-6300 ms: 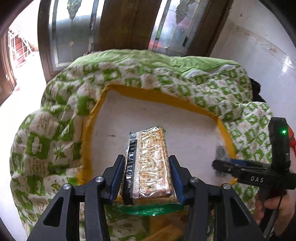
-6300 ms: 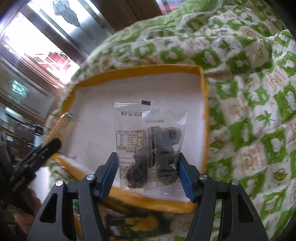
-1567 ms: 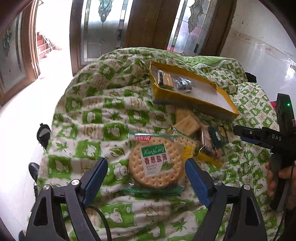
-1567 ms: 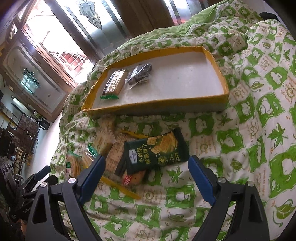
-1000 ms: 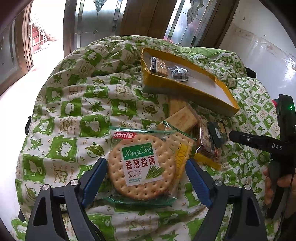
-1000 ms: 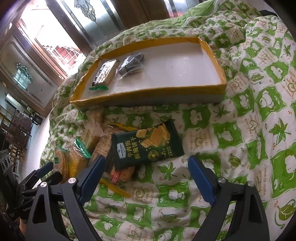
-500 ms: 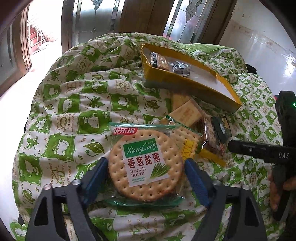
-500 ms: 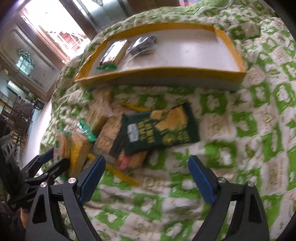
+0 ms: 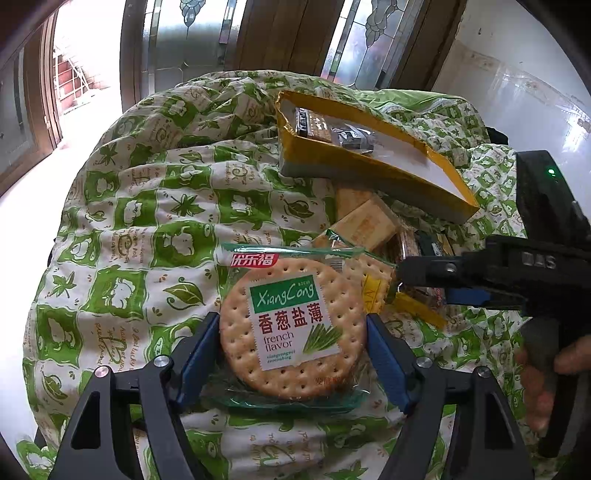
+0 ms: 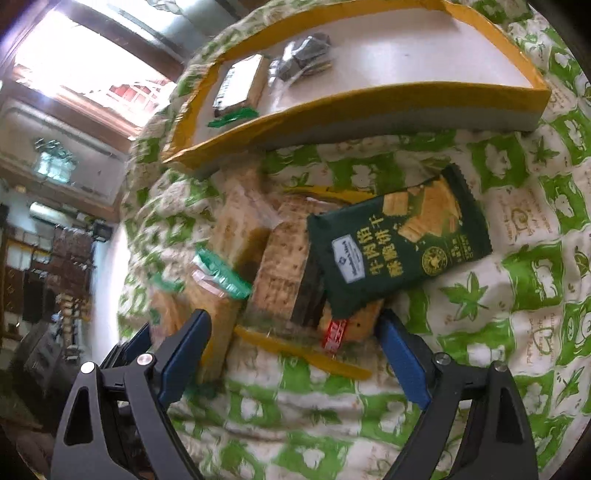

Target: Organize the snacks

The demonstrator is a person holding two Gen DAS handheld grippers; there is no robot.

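My left gripper (image 9: 293, 345) has its blue pads against both sides of a round XiangCong cracker pack (image 9: 291, 325) lying on the green-patterned quilt. My right gripper (image 10: 293, 345) is open, low over a pile of cracker packs (image 10: 280, 269) with a dark green biscuit packet (image 10: 399, 247) on top. It also shows in the left wrist view (image 9: 424, 277), at the pile. A yellow-rimmed box (image 9: 369, 170) lies further back and holds a brown cracker pack (image 9: 314, 123) and a dark clear-wrapped snack (image 9: 352, 138).
The quilt (image 9: 147, 221) covers a rounded, bumpy surface that drops off at the left. Glass doors and a wooden frame (image 9: 288, 33) stand behind. The box (image 10: 369, 99) has bare white floor at its right part.
The left gripper moved in and closed onto the round cracker pack. The right gripper dropped lower and moved left over the snack pile.
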